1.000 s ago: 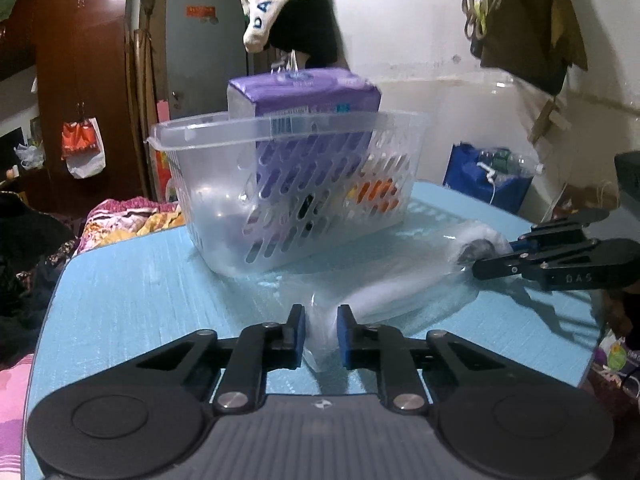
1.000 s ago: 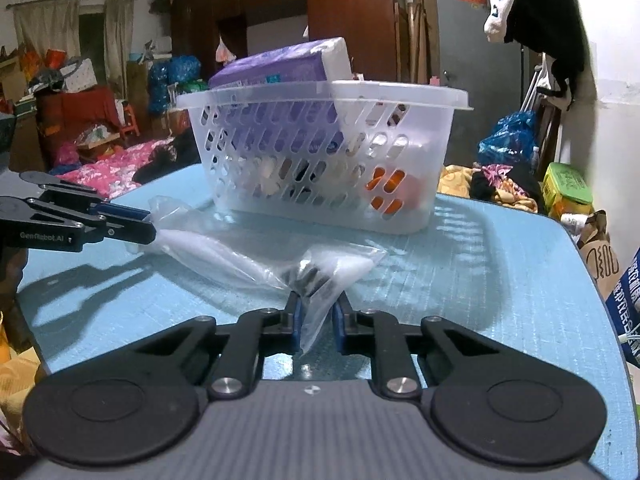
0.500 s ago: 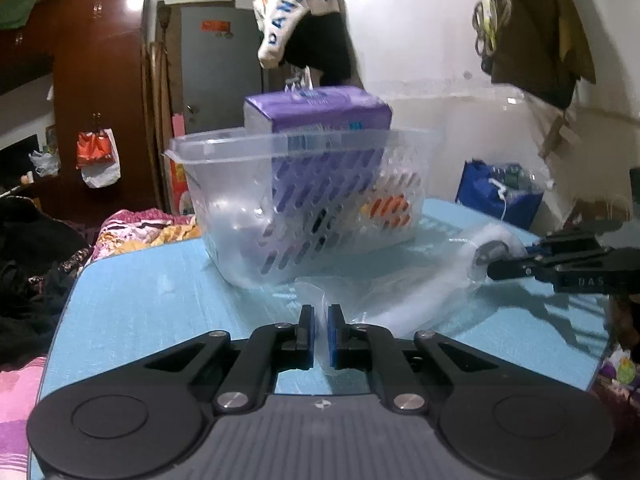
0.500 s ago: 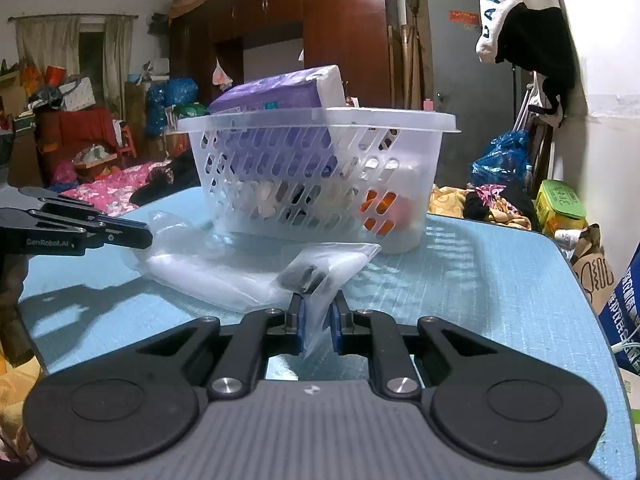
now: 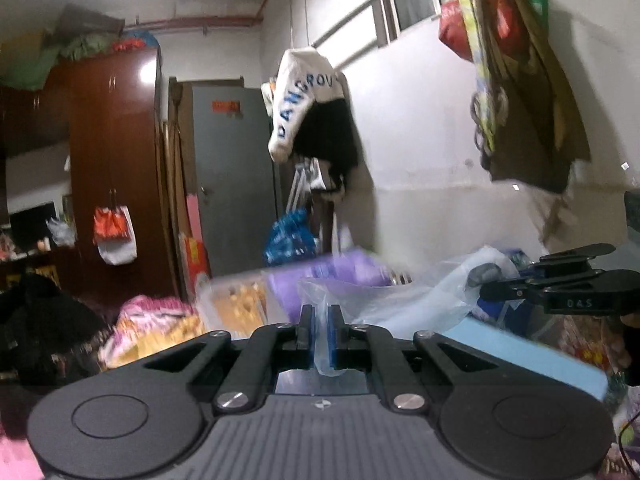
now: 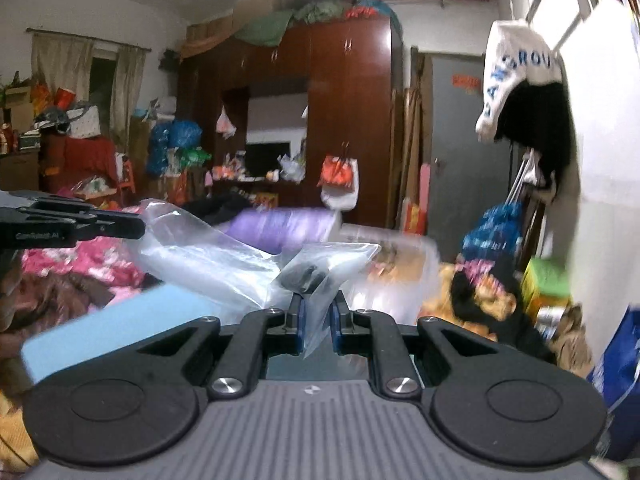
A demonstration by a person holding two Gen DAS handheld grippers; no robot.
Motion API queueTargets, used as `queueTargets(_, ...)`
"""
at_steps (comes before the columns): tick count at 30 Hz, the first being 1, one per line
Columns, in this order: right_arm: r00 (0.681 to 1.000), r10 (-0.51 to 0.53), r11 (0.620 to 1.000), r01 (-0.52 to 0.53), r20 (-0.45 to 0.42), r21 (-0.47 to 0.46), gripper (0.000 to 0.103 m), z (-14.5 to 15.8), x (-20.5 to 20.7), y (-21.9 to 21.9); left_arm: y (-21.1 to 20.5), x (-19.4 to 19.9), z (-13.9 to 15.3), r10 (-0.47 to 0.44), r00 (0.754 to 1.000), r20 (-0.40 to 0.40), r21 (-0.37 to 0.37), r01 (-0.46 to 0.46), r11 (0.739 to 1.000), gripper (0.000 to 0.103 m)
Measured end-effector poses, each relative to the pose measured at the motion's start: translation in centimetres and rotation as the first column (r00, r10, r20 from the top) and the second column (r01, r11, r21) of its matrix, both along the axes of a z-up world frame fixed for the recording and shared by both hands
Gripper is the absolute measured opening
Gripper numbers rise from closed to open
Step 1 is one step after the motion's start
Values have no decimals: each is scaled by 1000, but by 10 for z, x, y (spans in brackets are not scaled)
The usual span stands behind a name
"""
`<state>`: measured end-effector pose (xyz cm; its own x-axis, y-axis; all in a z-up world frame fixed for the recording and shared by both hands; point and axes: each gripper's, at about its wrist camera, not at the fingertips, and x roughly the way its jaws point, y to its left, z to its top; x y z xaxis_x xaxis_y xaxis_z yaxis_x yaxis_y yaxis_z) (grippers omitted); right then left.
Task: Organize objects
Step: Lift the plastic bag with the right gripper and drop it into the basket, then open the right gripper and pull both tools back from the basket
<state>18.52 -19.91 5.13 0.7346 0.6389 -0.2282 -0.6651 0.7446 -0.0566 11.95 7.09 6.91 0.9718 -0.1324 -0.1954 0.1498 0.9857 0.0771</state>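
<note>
A clear plastic bag (image 5: 404, 304) with a dark item inside hangs between my two grippers, lifted above the blue table (image 5: 528, 354). My left gripper (image 5: 319, 322) is shut on one end of the bag. My right gripper (image 6: 318, 316) is shut on the other end (image 6: 320, 280), near the dark item (image 6: 302, 274). The right gripper also shows at the right of the left wrist view (image 5: 496, 290), and the left gripper at the left of the right wrist view (image 6: 134, 228). The clear slotted basket (image 5: 236, 300) with the purple pack (image 5: 340, 274) lies below and behind the bag, blurred.
A white wall (image 5: 432, 160) with hung clothes stands to the right. A brown wardrobe (image 5: 116, 168) and grey door (image 5: 232, 176) are behind. Bedding and clutter lie past the table's far edge (image 6: 92, 260).
Both grippers have risen with the bag, lifting it off the table. The basket and table have dropped low in both views.
</note>
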Motion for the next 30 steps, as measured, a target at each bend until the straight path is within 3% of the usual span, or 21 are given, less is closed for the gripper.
queueTargets(6, 998, -26, 999, 27, -49, 20, 14, 47, 76, 30, 16, 73, 42, 62, 998, -34, -41, -63, 997, 9)
queueTargets(11, 988, -56, 998, 57, -144, 1, 14, 42, 124, 45, 32, 129, 35, 108, 986, -128, -74, -118, 990, 9)
queueTargets(17, 983, -107, 994, 101, -152, -43, 16, 30, 133, 60, 37, 152, 21, 136, 975, -178, -89, -153, 984, 12)
queueTargets(18, 982, -112, 993, 107, -153, -40, 20, 29, 133, 58, 39, 153, 20, 134, 974, -182, -92, -153, 984, 19)
queueTargets(19, 980, -119, 993, 114, -160, -39, 40, 28, 132, 55, 39, 153, 17, 136, 974, -179, -75, -151, 986, 39)
queueTargets(20, 978, -122, 992, 116, -171, -41, 67, 26, 133, 52, 40, 148, 15, 147, 974, -174, -56, -158, 986, 67)
queueTargets(22, 976, -141, 990, 139, -163, -24, 84, 26, 128, 42, 41, 140, 12, 198, 970, -141, -40, -206, 978, 89)
queueTargets(25, 970, -162, 986, 166, -180, 7, 103, 23, 124, 25, 50, 123, 11, 181, 978, -107, -112, -193, 975, 93)
queueTargets(27, 973, -147, 988, 154, -177, 26, 103, 18, 114, 14, 50, 107, 8, 160, 983, -93, -147, -173, 974, 102)
queueTargets(30, 985, -120, 991, 127, -121, 53, 103, 10, 88, 4, 36, 76, -1, 149, 988, -39, -119, -152, 981, 103)
